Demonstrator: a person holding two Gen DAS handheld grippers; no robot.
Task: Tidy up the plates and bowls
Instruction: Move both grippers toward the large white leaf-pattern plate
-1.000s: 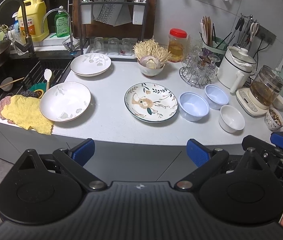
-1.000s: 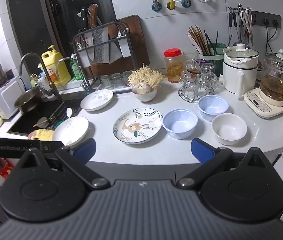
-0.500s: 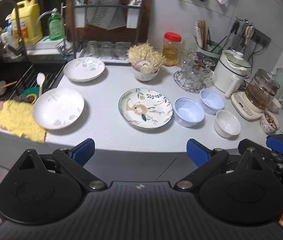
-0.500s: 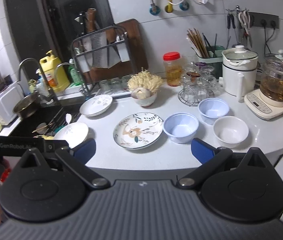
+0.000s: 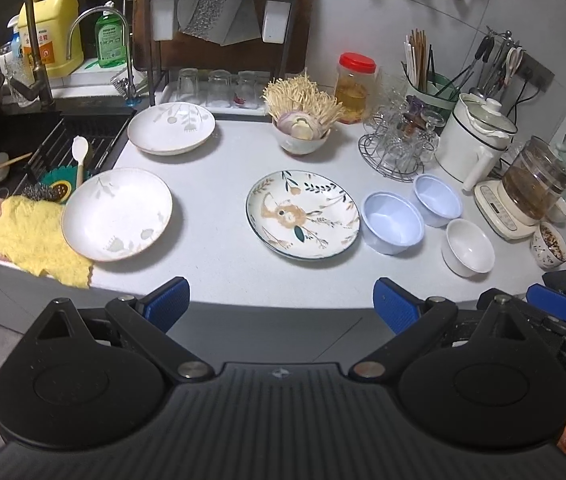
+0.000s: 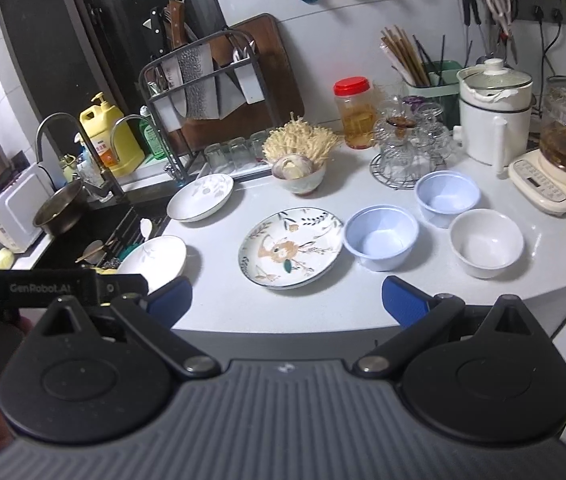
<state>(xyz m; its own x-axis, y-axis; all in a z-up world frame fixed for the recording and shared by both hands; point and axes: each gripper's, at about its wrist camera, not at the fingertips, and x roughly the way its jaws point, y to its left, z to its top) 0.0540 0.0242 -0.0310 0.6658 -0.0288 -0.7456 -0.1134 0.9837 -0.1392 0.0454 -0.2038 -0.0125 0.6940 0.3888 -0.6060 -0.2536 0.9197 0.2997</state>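
Observation:
On the white counter lie a flower-patterned plate (image 5: 303, 214) (image 6: 291, 248), a white plate (image 5: 117, 214) (image 6: 153, 260) at the near left and another white plate (image 5: 171, 128) (image 6: 201, 202) farther back. Two pale blue bowls (image 5: 393, 223) (image 5: 438, 200) and a white bowl (image 5: 469, 247) stand to the right; in the right wrist view they are the near blue bowl (image 6: 381, 236), the far blue bowl (image 6: 447, 198) and the white bowl (image 6: 486, 242). My left gripper (image 5: 281, 302) is open and empty before the counter edge. My right gripper (image 6: 286, 300) is open and empty, also off the counter.
A bowl of enoki mushrooms (image 5: 302, 128) stands behind the patterned plate. A glass rack (image 5: 399, 148), a white pot (image 5: 475, 140) and a kettle (image 5: 531, 192) crowd the right. The sink (image 5: 23, 144) and a yellow cloth (image 5: 31, 236) are at the left.
Both grippers have shifted slightly relative to the counter; the views moved a little closer. Nothing on the counter has moved.

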